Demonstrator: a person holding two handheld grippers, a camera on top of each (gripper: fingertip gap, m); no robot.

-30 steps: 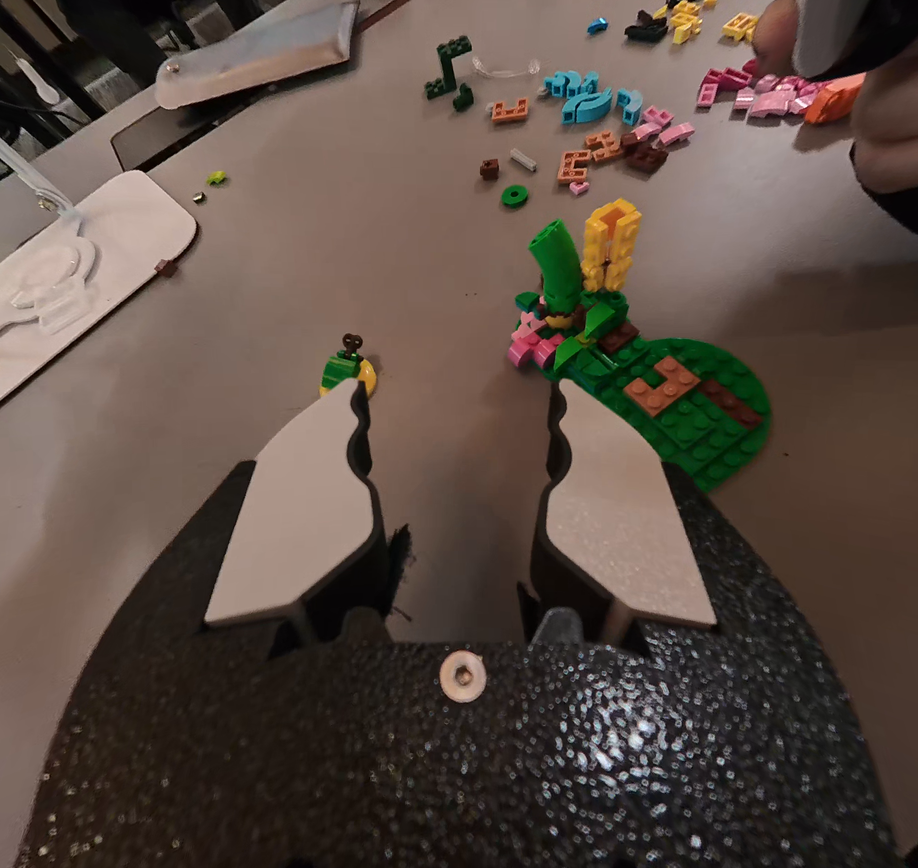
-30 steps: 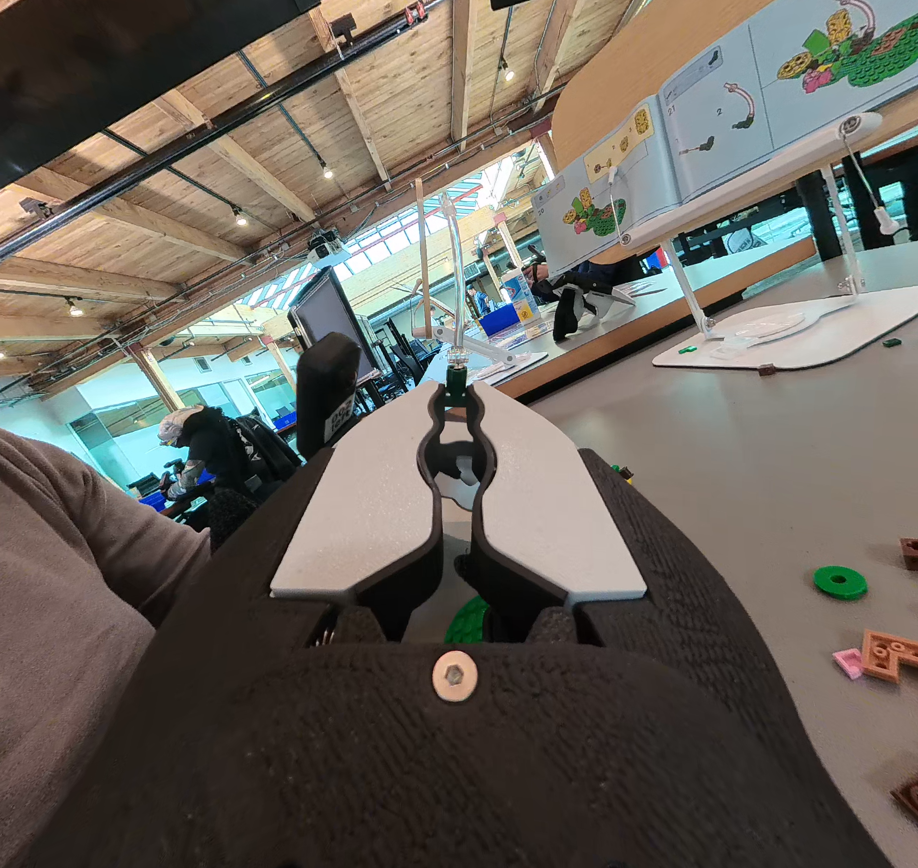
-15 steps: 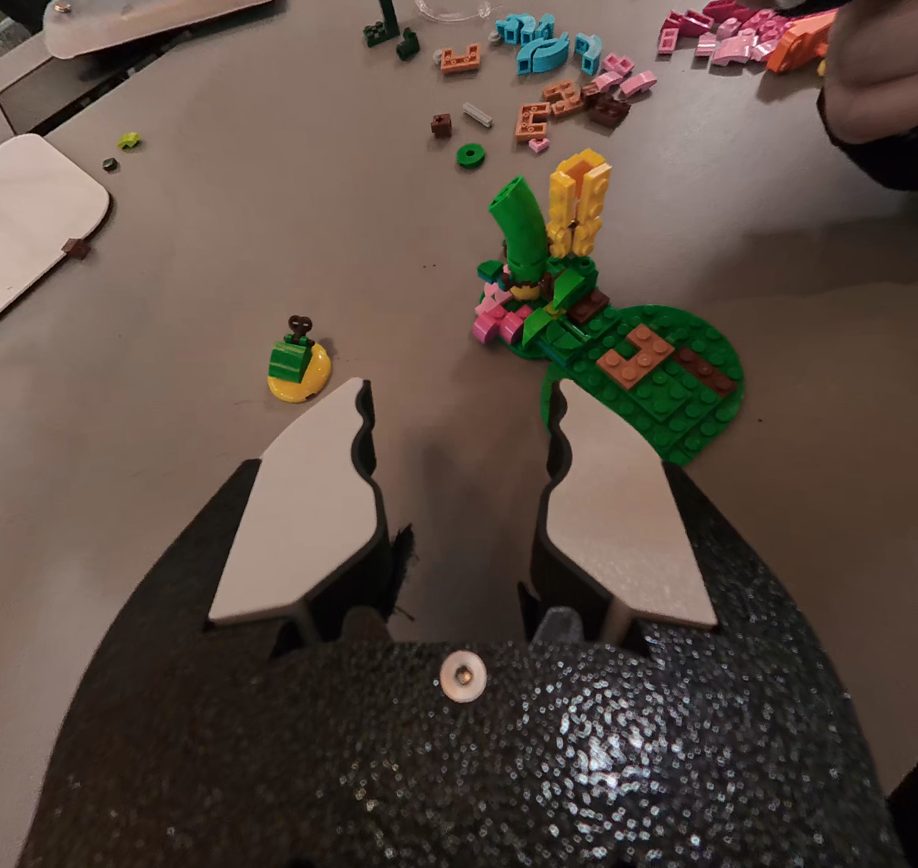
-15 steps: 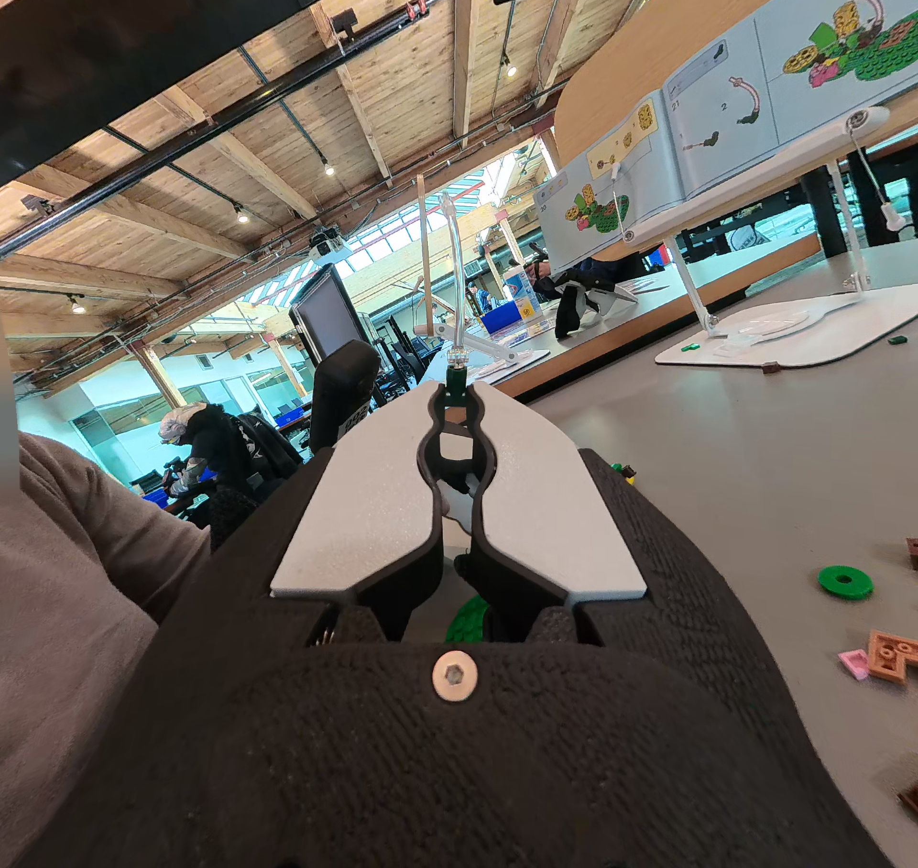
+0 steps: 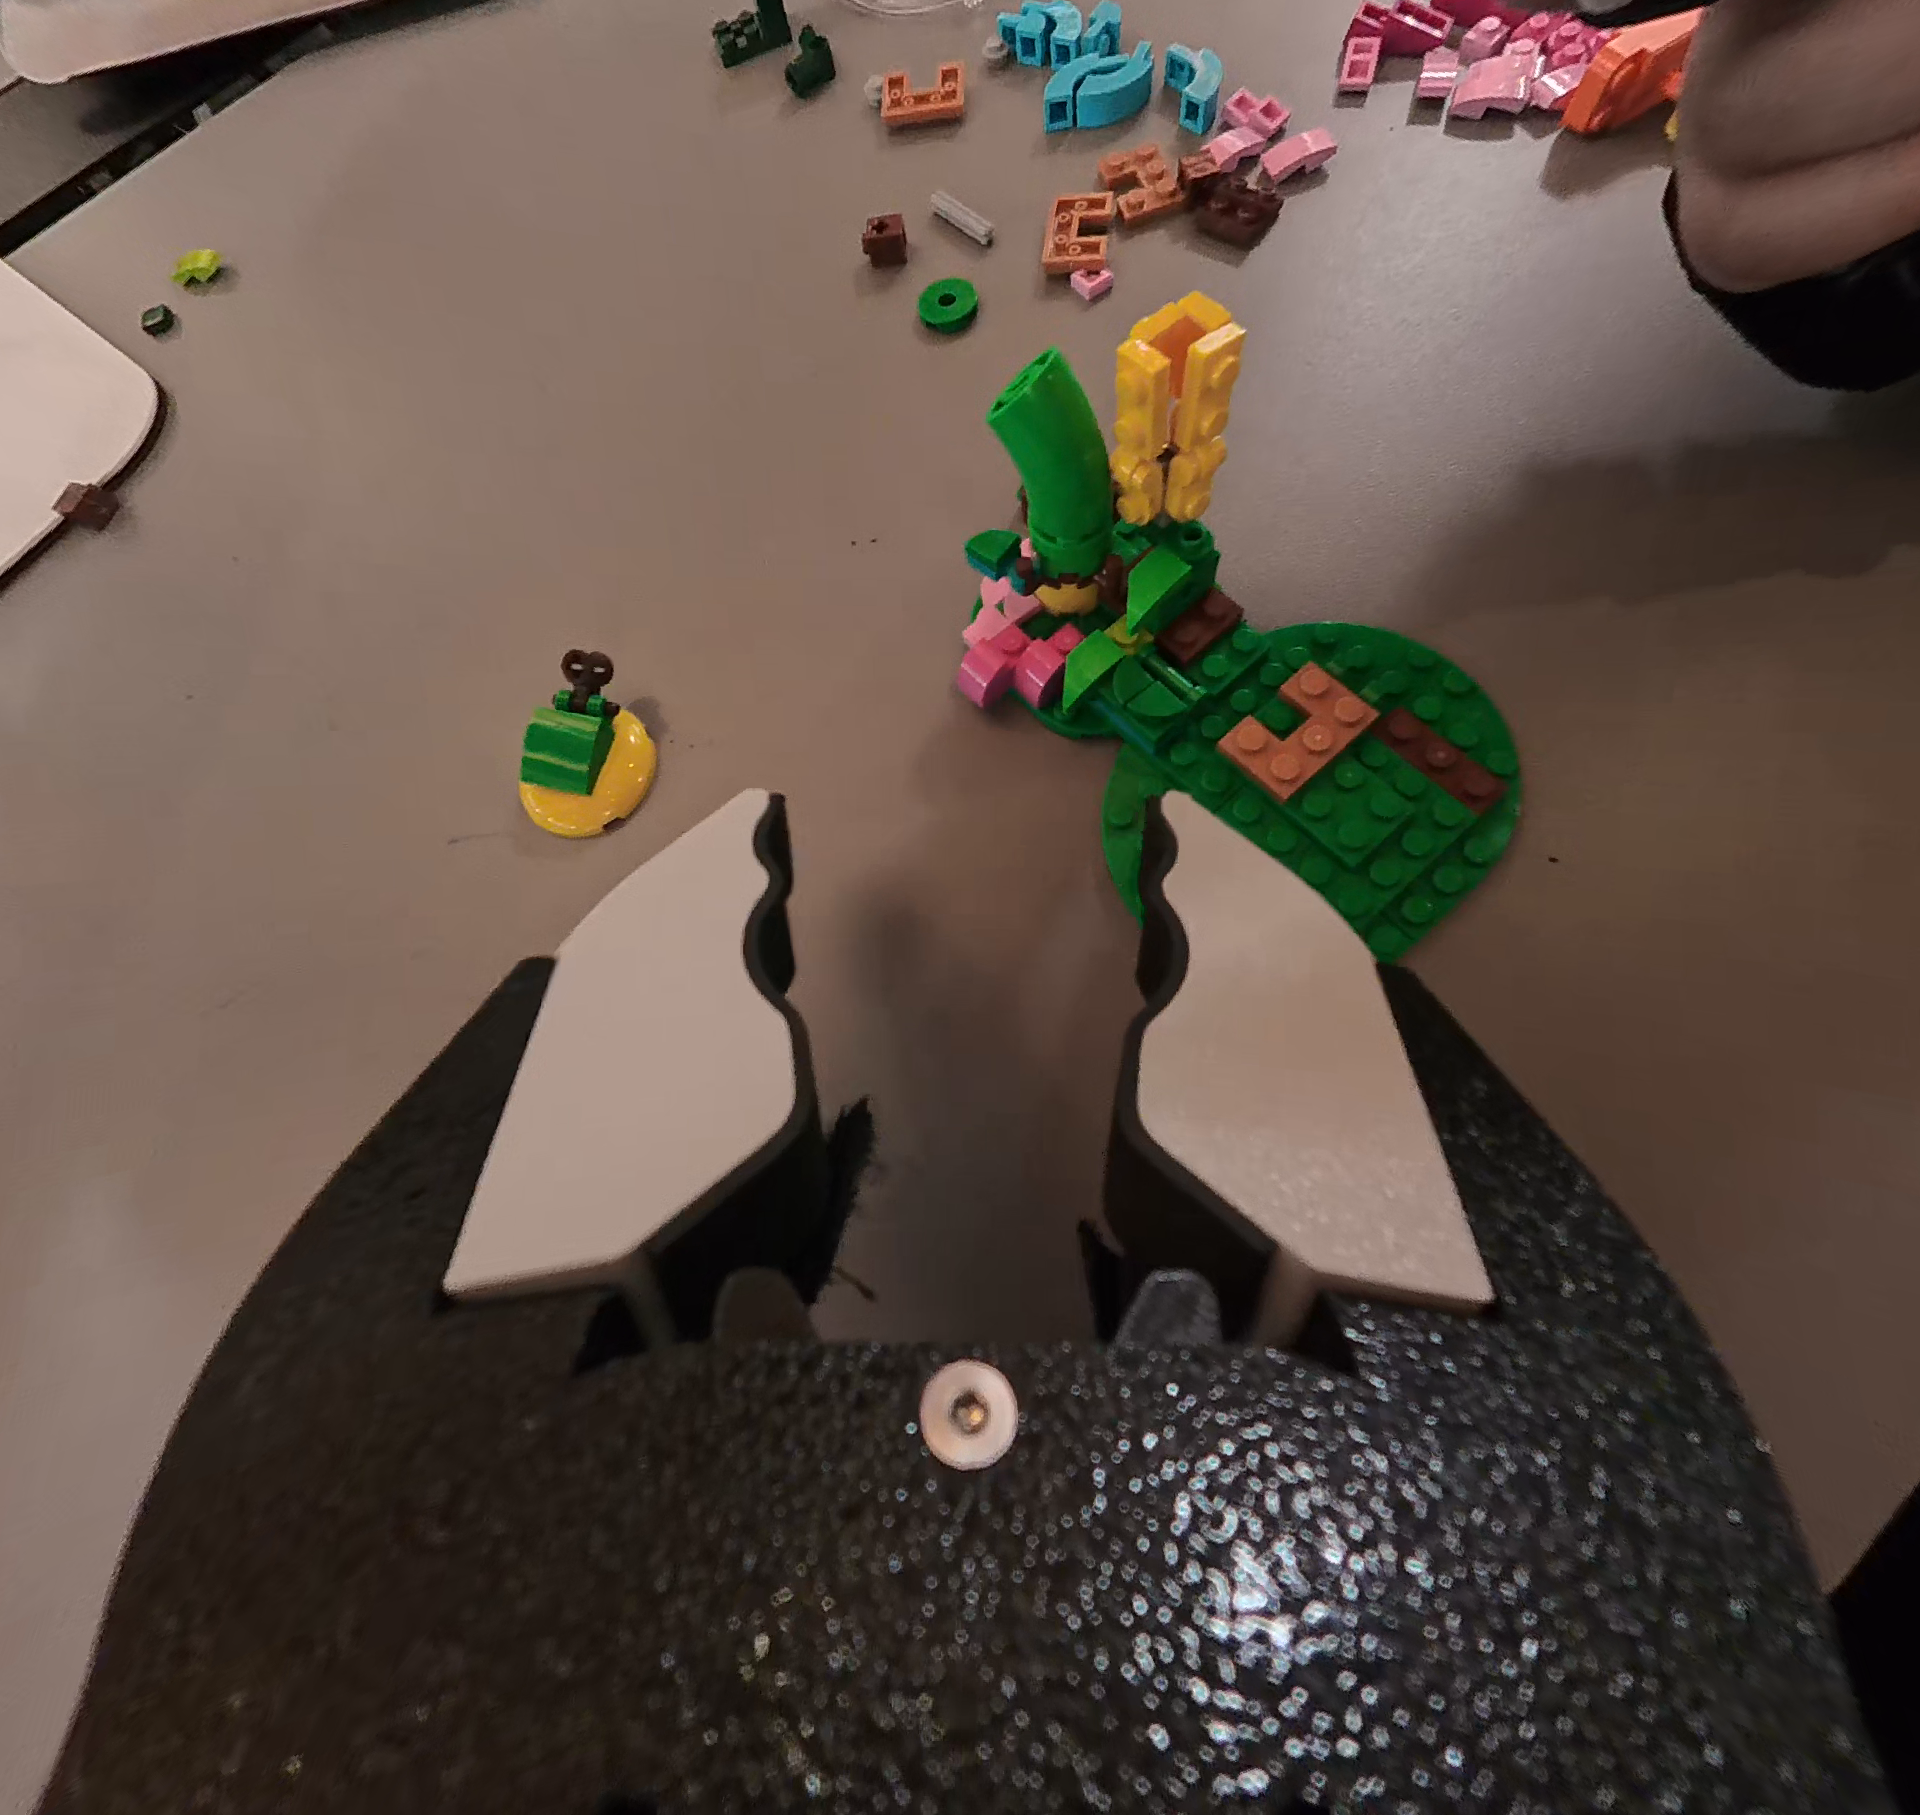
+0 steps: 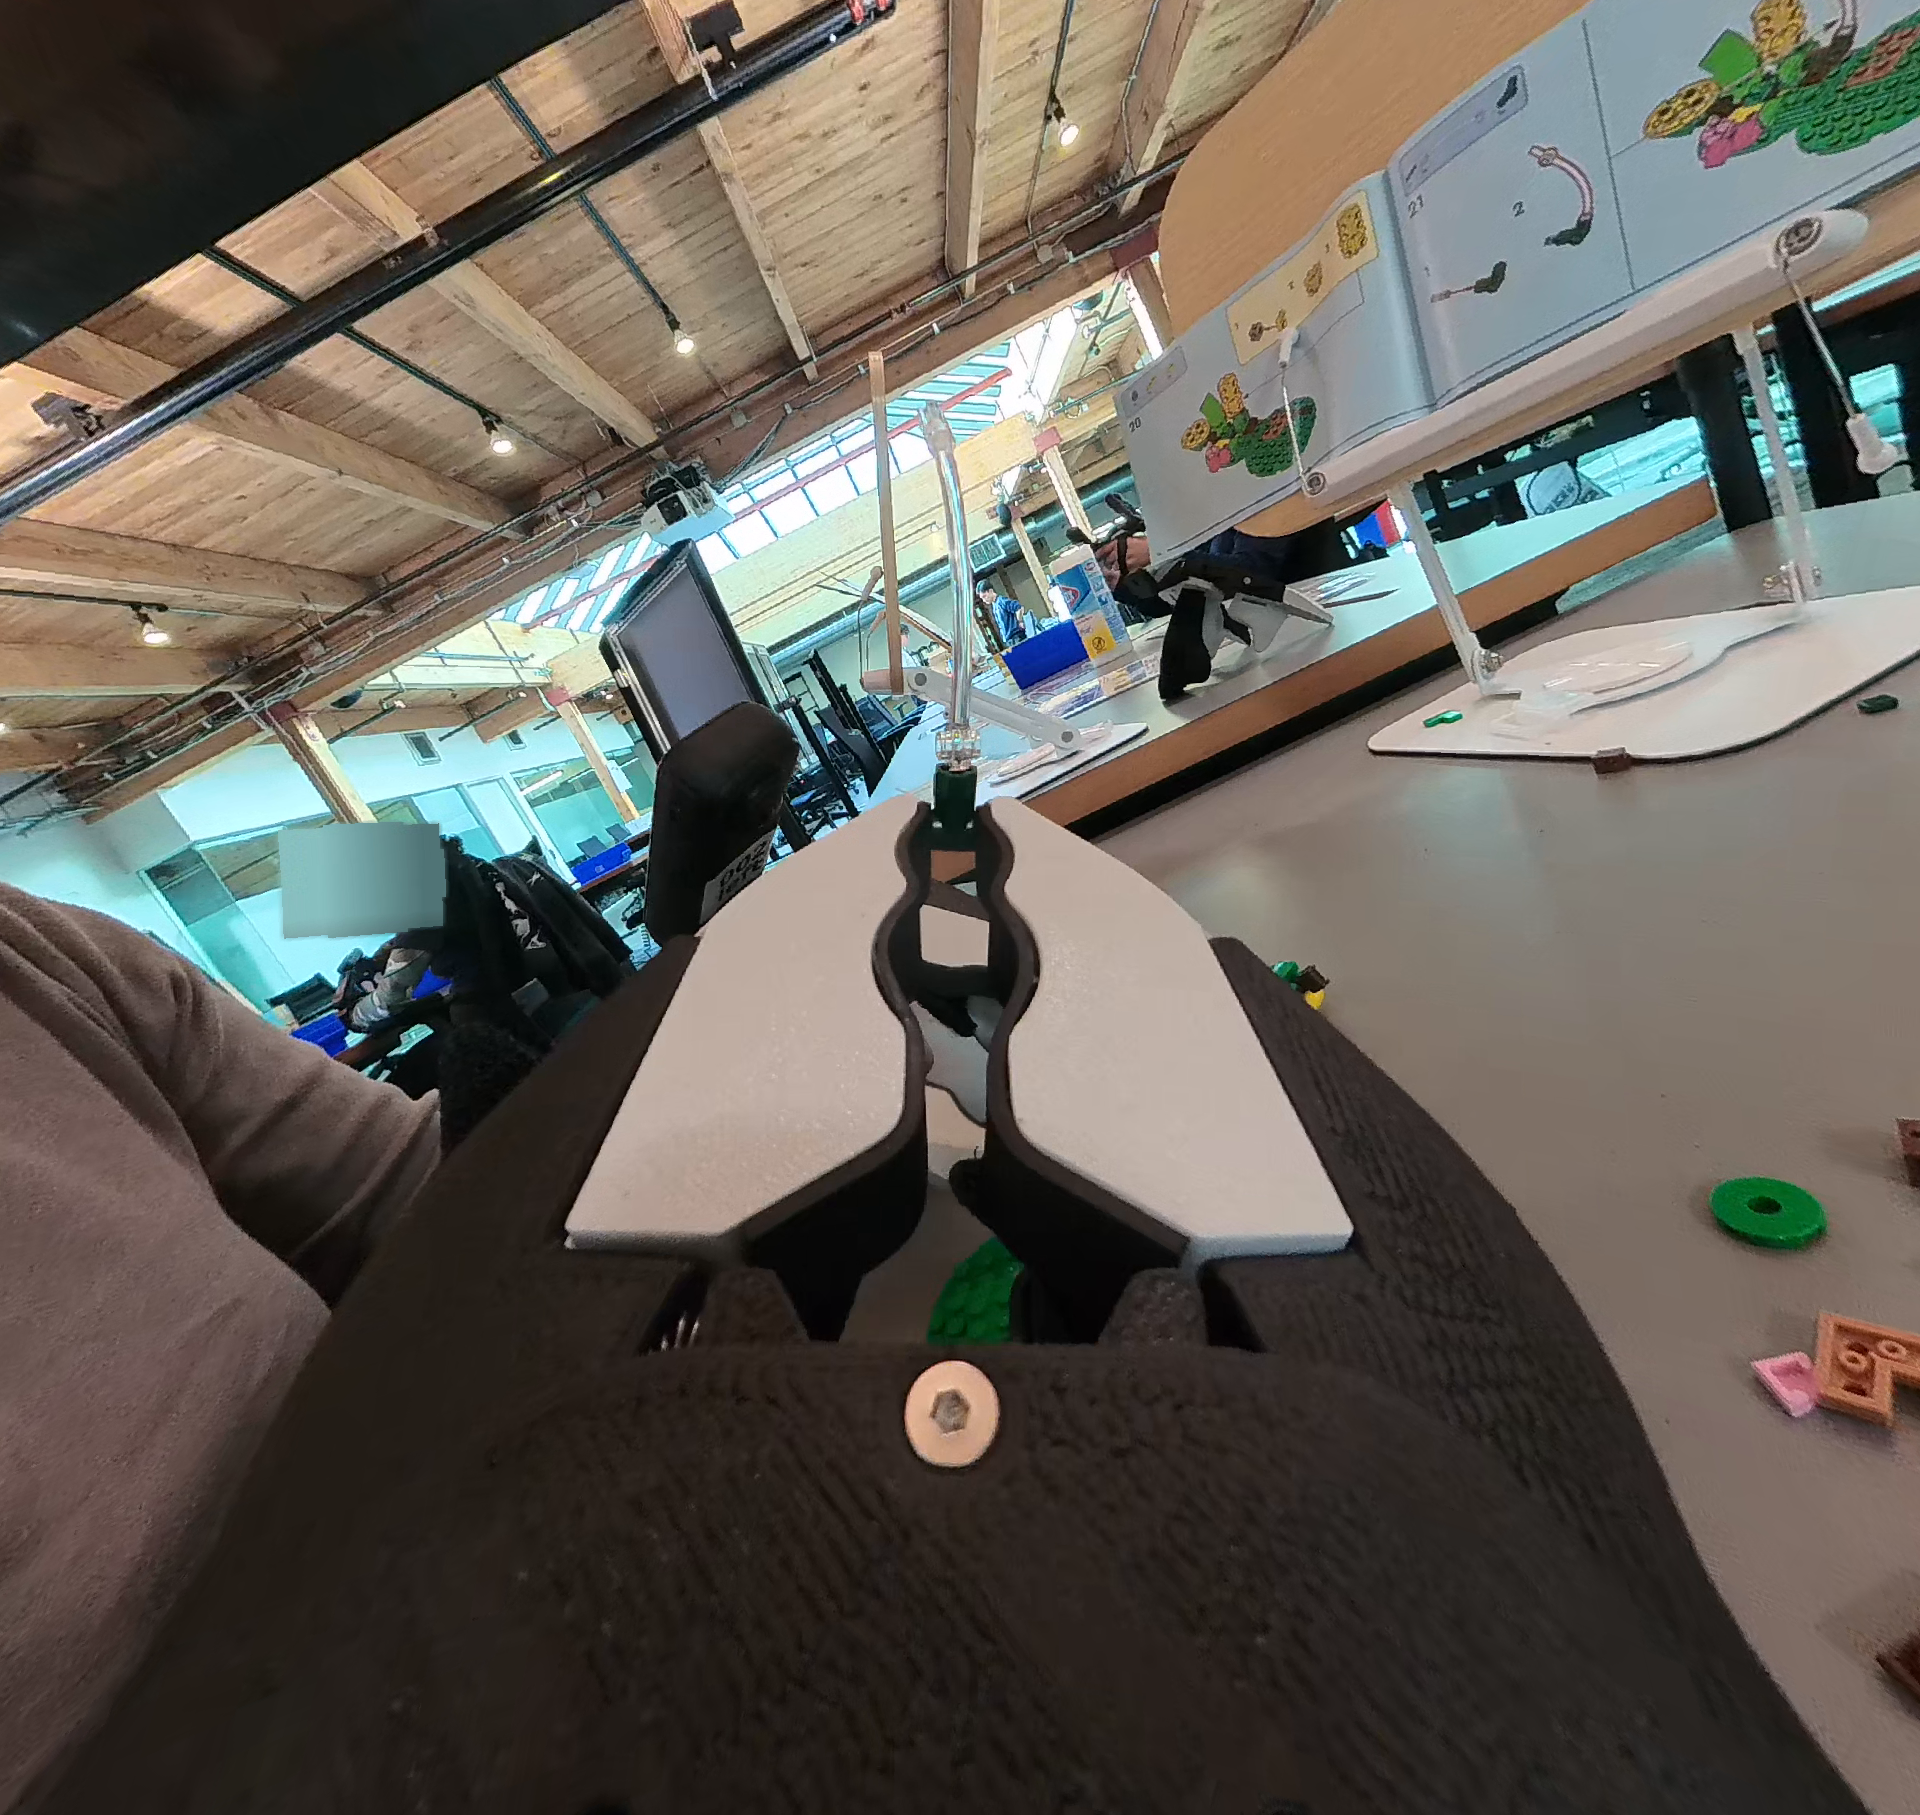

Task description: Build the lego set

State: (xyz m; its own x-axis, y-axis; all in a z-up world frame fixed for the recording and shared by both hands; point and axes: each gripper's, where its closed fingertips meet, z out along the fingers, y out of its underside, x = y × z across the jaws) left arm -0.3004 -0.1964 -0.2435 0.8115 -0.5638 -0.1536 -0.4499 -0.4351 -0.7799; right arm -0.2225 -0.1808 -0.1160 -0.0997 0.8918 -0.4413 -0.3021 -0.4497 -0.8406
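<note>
In the left wrist view my left gripper [image 5: 961, 815] is open and empty, low over the grey table just short of the green lego baseplate [image 5: 1392, 809]. The baseplate bears a green curved stem [image 5: 1055, 461], a yellow flower [image 5: 1179, 415], pink pieces and brown plates. A small yellow-and-green sub-build [image 5: 584, 752] sits to the left of the fingers. In the right wrist view my right gripper [image 6: 954, 815] is shut on a dark green piece [image 6: 954, 797] with a clear curved tube [image 6: 951, 581] standing up from it, held above the table.
Loose bricks [image 5: 1101, 82] in blue, pink, orange, brown and dark green lie at the far side of the table, with a green ring [image 5: 948, 305] nearer. An instruction booklet on a white stand [image 6: 1558, 238] rises at the right. A person's hand [image 5: 1787, 165] is at the top right. Spacing between my two grippers at the tips: around 15 cm.
My left gripper has drawn back and tilted down, so the baseplate and sub-build sit farther ahead of the fingers. The right gripper stays shut on the tube piece, nearly still.
</note>
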